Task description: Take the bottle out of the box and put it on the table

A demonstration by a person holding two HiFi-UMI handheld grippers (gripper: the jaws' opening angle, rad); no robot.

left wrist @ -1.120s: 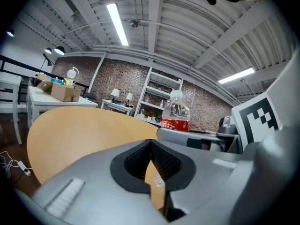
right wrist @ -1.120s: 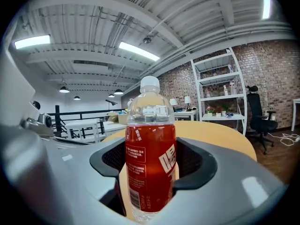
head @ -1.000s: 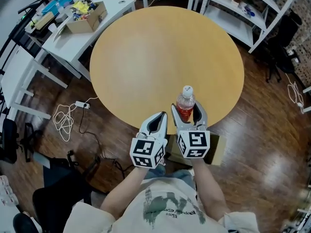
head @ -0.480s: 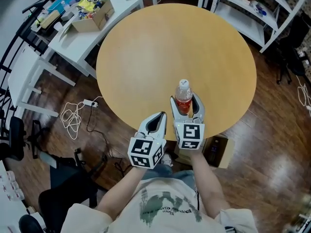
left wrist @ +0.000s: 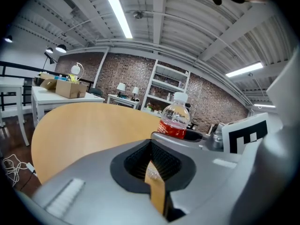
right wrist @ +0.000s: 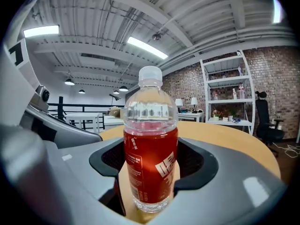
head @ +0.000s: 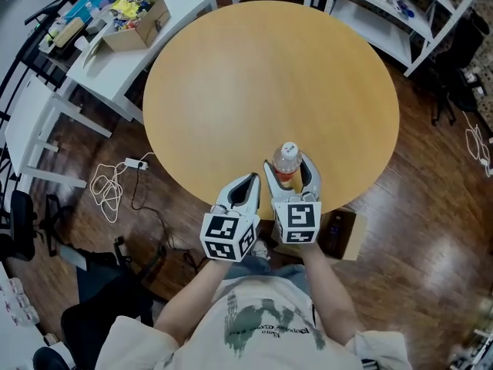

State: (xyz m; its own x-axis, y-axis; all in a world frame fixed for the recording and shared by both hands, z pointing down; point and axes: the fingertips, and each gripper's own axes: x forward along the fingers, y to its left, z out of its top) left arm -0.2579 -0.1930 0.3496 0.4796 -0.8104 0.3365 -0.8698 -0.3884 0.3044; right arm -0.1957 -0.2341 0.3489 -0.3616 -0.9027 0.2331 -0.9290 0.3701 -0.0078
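Round light-wood table point(head: 254, 75): right gripper point(head: 289, 165) pinches upright clear red-labelled plastic bottle point(head: 287, 153) near its edge; left gripper point(head: 251, 180) closed, empty.

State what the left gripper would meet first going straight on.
Probably nothing nearby: the left gripper aims across the round table, apparently above it; the bottle stands to its right.
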